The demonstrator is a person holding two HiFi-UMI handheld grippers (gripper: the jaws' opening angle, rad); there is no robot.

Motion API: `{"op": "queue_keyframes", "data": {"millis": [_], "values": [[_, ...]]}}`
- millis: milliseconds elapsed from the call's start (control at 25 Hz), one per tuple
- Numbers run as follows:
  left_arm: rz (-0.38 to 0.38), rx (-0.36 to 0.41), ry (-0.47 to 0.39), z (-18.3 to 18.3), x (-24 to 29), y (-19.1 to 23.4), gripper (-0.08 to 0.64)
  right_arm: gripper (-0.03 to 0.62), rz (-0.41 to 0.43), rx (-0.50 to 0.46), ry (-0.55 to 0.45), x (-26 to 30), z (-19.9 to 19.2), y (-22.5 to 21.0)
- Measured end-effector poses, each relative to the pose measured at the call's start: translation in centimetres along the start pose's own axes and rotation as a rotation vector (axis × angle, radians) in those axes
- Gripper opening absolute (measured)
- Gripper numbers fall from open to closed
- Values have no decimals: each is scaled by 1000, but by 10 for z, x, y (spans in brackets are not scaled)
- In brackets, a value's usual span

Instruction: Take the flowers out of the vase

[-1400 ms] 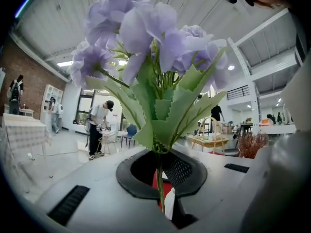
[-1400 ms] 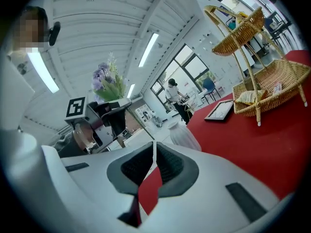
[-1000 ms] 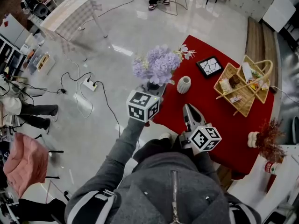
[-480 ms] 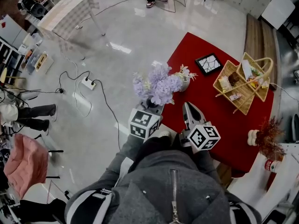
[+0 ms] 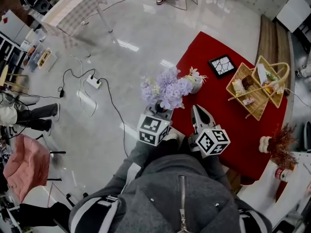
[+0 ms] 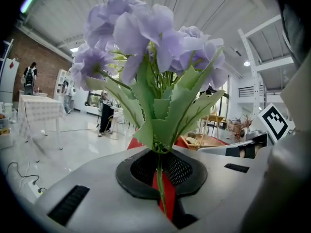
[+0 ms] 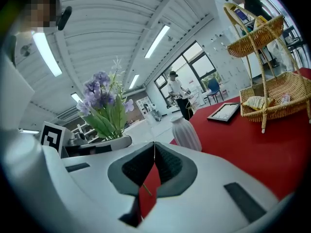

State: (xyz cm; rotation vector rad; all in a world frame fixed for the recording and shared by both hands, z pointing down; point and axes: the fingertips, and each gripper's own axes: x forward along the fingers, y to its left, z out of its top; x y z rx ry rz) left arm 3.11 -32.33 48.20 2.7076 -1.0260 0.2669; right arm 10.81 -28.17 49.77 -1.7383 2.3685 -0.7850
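Purple artificial flowers (image 6: 146, 33) are clamped by the stem in the closed left gripper (image 6: 159, 155), so the blooms are held upright and uncrushed above it. The white vase (image 7: 186, 132) is located ahead of the closed, empty right gripper (image 7: 154, 152).

Head view looks steeply down; gripper views near-level, close; all share flowers (image 5: 167, 87).
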Motion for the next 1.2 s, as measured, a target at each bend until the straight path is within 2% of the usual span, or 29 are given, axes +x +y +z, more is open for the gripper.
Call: {"op": "queue_keyframes", "data": {"millis": [1200], "values": [[10,-38,-15,1,5,8,17,11,0,-25,32,9,2,-7]]}}
